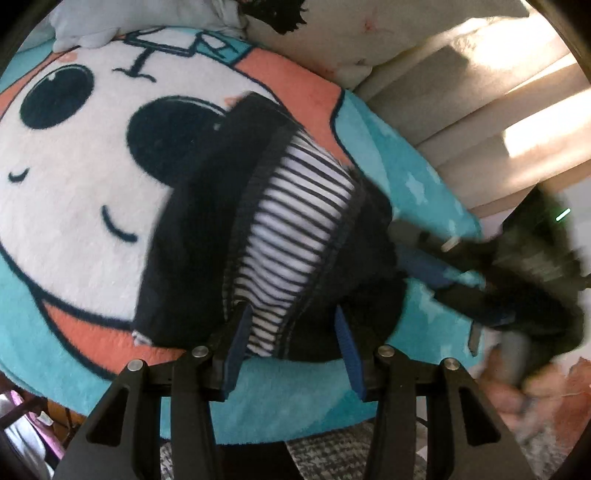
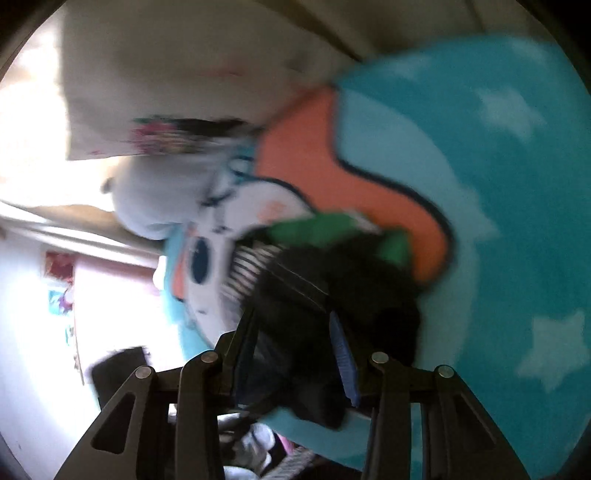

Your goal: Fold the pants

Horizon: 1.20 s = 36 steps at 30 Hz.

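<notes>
Closest in, the left gripper (image 1: 291, 332) is spread wide, its blue-padded fingers (image 1: 236, 339) straddling the near waist edge of the pants (image 1: 192, 236) without pinching it. These dark pants lie on the blanket (image 1: 92, 192) just ahead of the fingertips, waistband gaping toward the claw so the black-and-white striped lining (image 1: 295, 221) shows. Their long axis runs from the claw away and slightly leftward, up over the cartoon face printed on the blanket.

Off to the right of the left claw, the right gripper (image 1: 461, 266) reaches in tilted, blurred, at the pants' right edge. From its own camera, the right gripper (image 2: 295, 347) has a wad of black pants fabric (image 2: 332, 295) lying between its fingers; the blur keeps me from telling whether it is clamped or loose.

Farther beyond the pants sit a pale stuffed toy (image 1: 122, 22) and beige cushions (image 1: 461, 92).
</notes>
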### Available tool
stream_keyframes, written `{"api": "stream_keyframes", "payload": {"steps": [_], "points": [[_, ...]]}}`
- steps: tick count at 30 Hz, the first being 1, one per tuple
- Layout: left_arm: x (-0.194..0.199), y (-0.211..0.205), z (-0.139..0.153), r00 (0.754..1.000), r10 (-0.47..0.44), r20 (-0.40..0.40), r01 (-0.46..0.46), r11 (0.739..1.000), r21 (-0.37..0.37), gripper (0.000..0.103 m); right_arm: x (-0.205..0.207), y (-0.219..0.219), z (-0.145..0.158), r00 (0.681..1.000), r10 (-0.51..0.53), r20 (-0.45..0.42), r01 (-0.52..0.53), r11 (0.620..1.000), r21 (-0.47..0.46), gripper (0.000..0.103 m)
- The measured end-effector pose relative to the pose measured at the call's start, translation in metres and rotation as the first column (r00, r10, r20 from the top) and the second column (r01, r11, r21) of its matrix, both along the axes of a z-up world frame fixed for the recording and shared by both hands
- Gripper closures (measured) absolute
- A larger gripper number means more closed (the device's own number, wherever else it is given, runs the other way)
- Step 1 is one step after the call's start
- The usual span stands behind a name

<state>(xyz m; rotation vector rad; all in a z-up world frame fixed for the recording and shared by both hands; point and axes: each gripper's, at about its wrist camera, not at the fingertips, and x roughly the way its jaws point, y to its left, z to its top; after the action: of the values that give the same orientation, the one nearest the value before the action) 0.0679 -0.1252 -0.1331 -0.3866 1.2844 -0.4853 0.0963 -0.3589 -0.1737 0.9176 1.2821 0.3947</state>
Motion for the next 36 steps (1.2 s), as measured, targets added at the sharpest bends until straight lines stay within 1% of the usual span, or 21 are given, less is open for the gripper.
{"api": "stream_keyframes", "payload": {"steps": [2,4,6,7,8,9,10,13,14,15,17,20,22,24,25,26,27,29,32,34,36], "points": [[-0.003,0.012,0.009,1.0,0.017,0.013,-0.017,0.999,-0.04,0.058,-0.011,-0.011,-0.011,0.999,-0.032,-0.014,0.032,0.999,-0.027,0.06],[-0.003,0.026,0.019,0.998,0.054,0.038,-0.052,0.997,-0.05,0.058,-0.02,-0.023,-0.005,0.998,-0.056,0.019,0.056,0.998,-0.024,0.057],[0.003,0.042,0.024,0.993,0.107,0.048,-0.105,0.993,-0.056,0.058,-0.03,-0.031,0.01,0.994,-0.06,0.093,0.067,0.994,-0.08,0.047],[0.007,0.05,0.024,0.991,0.128,0.044,-0.125,0.99,-0.064,0.058,-0.034,-0.034,0.015,0.991,-0.059,0.12,0.07,0.993,-0.091,0.044],[0.012,0.058,0.022,0.988,0.15,0.035,-0.147,0.986,-0.072,0.057,-0.038,-0.036,0.018,0.988,-0.057,0.145,0.072,0.992,-0.104,0.037],[0.019,0.066,0.021,0.984,0.176,0.026,-0.173,0.981,-0.082,0.056,-0.04,-0.037,0.018,0.987,-0.052,0.154,0.069,0.992,-0.107,0.033],[0.025,0.067,0.02,0.982,0.184,0.029,-0.181,0.98,-0.086,0.056,-0.041,-0.037,0.016,0.986,-0.045,0.159,0.062,0.993,-0.101,0.033],[0.047,0.068,0.013,0.983,0.178,0.052,-0.174,0.982,-0.073,0.046,-0.035,-0.029,0.005,0.99,-0.021,0.139,0.031,0.997,-0.068,0.033],[0.053,0.067,0.009,0.983,0.179,0.048,-0.175,0.982,-0.071,0.046,-0.033,-0.026,0.003,0.99,-0.011,0.14,0.019,0.998,-0.054,0.033],[0.061,0.066,0.003,0.983,0.179,0.038,-0.176,0.982,-0.071,0.046,-0.03,-0.02,0.0,0.991,0.001,0.135,0.006,0.999,-0.053,0.03],[0.072,0.059,-0.011,0.985,0.17,0.008,-0.169,0.982,-0.079,0.046,-0.023,-0.01,-0.006,0.992,0.024,0.124,-0.013,0.996,-0.085,0.028],[0.078,0.052,-0.022,0.99,0.143,-0.011,-0.143,0.985,-0.096,0.045,-0.016,-0.002,-0.012,0.993,0.036,0.112,-0.026,0.995,-0.097,0.027],[0.079,0.046,-0.027,0.992,0.126,-0.01,-0.126,0.986,-0.107,0.043,-0.013,0.001,-0.019,0.995,0.038,0.094,-0.031,0.996,-0.079,0.027],[0.08,0.04,-0.027,0.995,0.103,-0.017,-0.104,0.986,-0.13,0.043,-0.011,0.002,-0.027,0.997,0.032,0.072,-0.028,0.998,-0.057,0.031],[0.08,0.038,-0.028,0.996,0.078,-0.033,-0.082,0.986,-0.147,0.047,-0.011,0.0,-0.028,0.997,0.027,0.07,-0.023,0.998,-0.053,0.034],[0.078,0.035,-0.029,0.997,0.055,-0.045,-0.062,0.985,-0.159,0.068,-0.012,0.0,-0.028,0.997,0.026,0.07,-0.023,0.998,-0.054,0.043],[0.078,0.03,-0.03,0.998,0.029,-0.054,-0.037,0.985,-0.17,0.078,-0.012,-0.001,-0.027,0.997,0.032,0.072,-0.028,0.998,-0.051,0.054],[0.074,0.026,-0.026,0.999,0.013,-0.042,-0.02,0.985,-0.17,0.085,-0.011,-0.003,-0.023,0.997,0.031,0.073,-0.028,0.999,-0.042,0.063],[0.077,0.033,-0.013,0.999,0.02,-0.035,-0.027,0.975,-0.222,0.087,-0.008,-0.004,-0.008,0.995,0.026,0.099,-0.023,0.999,-0.037,0.075],[0.083,0.038,0.0,0.999,0.032,-0.011,-0.034,0.972,-0.233,0.087,-0.002,-0.003,0.005,0.992,0.026,0.126,-0.023,0.999,-0.023,0.078],[0.093,0.044,0.01,0.999,0.048,0.009,-0.045,0.972,-0.23,0.087,0.009,0.001,0.021,0.986,0.03,0.167,-0.027,0.999,-0.021,0.085]]}}
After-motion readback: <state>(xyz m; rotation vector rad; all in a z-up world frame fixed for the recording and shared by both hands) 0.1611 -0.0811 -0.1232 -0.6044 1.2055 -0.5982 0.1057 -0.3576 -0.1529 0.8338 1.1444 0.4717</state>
